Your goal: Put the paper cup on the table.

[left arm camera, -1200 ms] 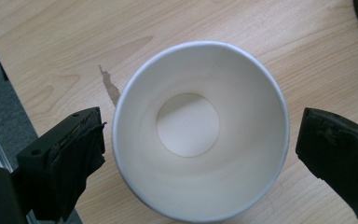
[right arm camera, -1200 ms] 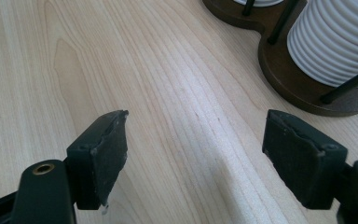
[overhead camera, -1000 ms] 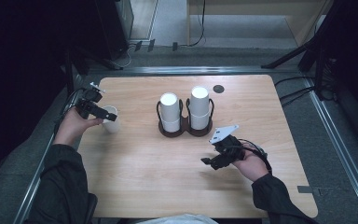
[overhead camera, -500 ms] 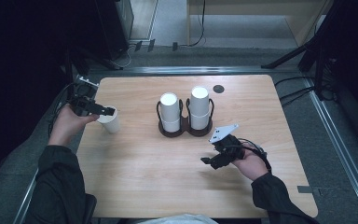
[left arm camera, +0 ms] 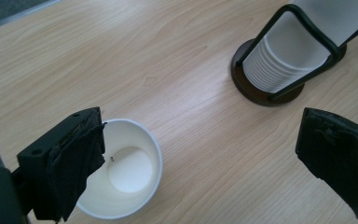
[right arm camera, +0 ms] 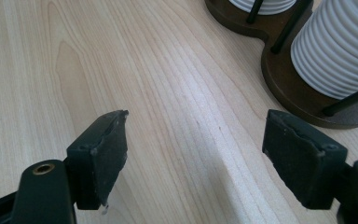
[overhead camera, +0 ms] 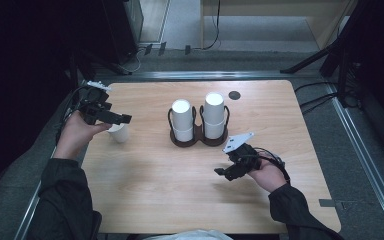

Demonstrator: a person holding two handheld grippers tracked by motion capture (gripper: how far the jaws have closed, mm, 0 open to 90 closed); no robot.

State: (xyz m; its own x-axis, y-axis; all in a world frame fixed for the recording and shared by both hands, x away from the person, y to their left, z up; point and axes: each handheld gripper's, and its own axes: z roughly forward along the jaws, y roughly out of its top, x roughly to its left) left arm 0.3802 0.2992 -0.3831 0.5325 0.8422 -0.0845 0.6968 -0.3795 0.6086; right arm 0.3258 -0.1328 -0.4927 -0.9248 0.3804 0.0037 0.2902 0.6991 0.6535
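Observation:
A white paper cup (overhead camera: 119, 133) stands upright and empty on the left side of the wooden table (overhead camera: 180, 200). My left gripper (overhead camera: 122, 120) hovers just over it, open wide. In the left gripper view one jaw overlaps the near rim of the cup (left arm camera: 126, 175), the other jaw stands far off to the right, and the left gripper (left arm camera: 203, 140) holds nothing. Mid-table, a dark two-slot cup holder (overhead camera: 198, 140) carries two stacks of upturned white cups (overhead camera: 182, 117). My right gripper (overhead camera: 225, 174) rests open in front of the holder; between the jaws of the right gripper (right arm camera: 196, 135) lies bare wood.
A small black round disc (overhead camera: 234, 95) sits on the table behind the holder. The holder's base (right arm camera: 298, 93) lies close to the right gripper's far jaw. Cables and dark stands run along the floor beyond the table's edges.
The left hand has drawn back a little and the cup now shows slightly nearer the person, standing apart below the jaws. The right gripper has not moved.

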